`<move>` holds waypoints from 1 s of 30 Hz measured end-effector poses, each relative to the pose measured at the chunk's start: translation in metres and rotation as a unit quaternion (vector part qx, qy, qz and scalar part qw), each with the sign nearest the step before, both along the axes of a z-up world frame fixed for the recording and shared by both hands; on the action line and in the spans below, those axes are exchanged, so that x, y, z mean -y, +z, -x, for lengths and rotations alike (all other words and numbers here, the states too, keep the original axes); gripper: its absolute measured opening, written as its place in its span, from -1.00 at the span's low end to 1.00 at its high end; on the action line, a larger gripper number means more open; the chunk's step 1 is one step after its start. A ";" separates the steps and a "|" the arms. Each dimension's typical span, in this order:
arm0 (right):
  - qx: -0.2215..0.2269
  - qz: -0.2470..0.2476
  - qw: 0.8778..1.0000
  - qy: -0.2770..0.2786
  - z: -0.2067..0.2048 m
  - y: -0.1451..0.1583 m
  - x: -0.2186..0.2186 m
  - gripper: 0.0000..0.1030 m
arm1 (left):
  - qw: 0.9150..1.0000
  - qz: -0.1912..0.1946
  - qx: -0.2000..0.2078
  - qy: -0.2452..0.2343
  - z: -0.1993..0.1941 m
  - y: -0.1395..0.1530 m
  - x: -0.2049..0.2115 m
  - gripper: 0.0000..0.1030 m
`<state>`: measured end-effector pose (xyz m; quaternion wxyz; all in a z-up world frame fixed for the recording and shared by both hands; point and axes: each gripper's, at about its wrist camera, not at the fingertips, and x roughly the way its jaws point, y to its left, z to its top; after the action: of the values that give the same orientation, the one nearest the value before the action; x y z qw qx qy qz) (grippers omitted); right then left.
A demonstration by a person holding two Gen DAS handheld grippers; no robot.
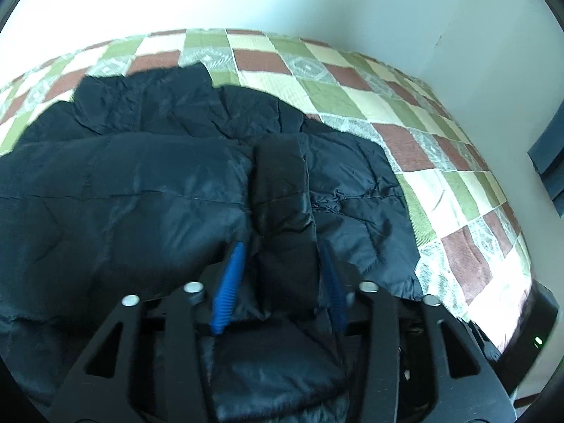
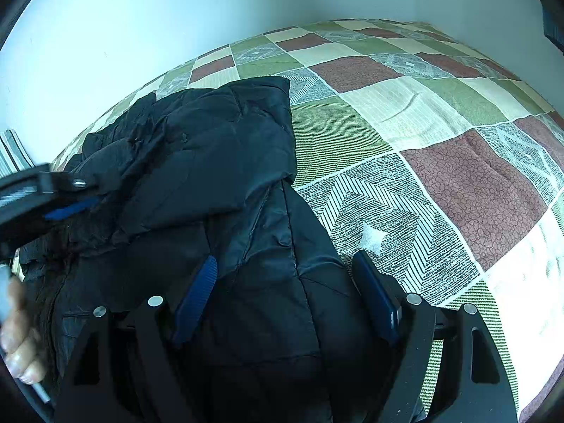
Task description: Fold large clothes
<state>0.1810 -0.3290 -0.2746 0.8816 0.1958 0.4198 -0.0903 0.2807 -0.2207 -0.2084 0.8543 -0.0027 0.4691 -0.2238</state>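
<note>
A large dark navy padded jacket (image 1: 148,176) lies crumpled on a bed with a checked quilt (image 1: 440,162). In the left wrist view my left gripper (image 1: 283,246) has its blue fingers (image 1: 229,282) on either side of a thick black fold of the jacket (image 1: 282,190) and grips it. In the right wrist view the jacket (image 2: 218,148) fills the left half. My right gripper (image 2: 283,261) has its blue fingers (image 2: 197,292) wide apart with jacket fabric bulging between them. The left gripper (image 2: 70,208) shows at the left edge there, on the jacket.
The quilt (image 2: 440,162) spreads bare to the right of the jacket. White walls (image 2: 176,17) border the bed at the back. The bed's near edge and a dark object (image 1: 543,320) show at the lower right in the left wrist view. A hand (image 2: 17,345) is at the lower left.
</note>
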 end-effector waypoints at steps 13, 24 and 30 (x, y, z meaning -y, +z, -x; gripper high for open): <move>-0.010 0.015 1.000 0.000 -0.002 0.003 -0.002 0.51 | 0.993 -0.066 0.064 0.072 0.023 0.035 -0.128 0.21; 0.022 0.043 0.998 0.032 -0.020 0.074 -0.049 0.15 | 0.974 -0.093 0.047 0.201 0.000 0.012 -0.280 0.21; 0.022 0.068 0.992 0.104 -0.076 0.071 -0.103 0.14 | 0.974 -0.092 0.057 0.198 -0.026 0.006 -0.277 0.21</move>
<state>0.2567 -0.2262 -0.2037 0.9067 0.0926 0.4109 -0.0221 0.3069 0.0563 -0.2020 0.9035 -0.0043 0.4286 -0.0062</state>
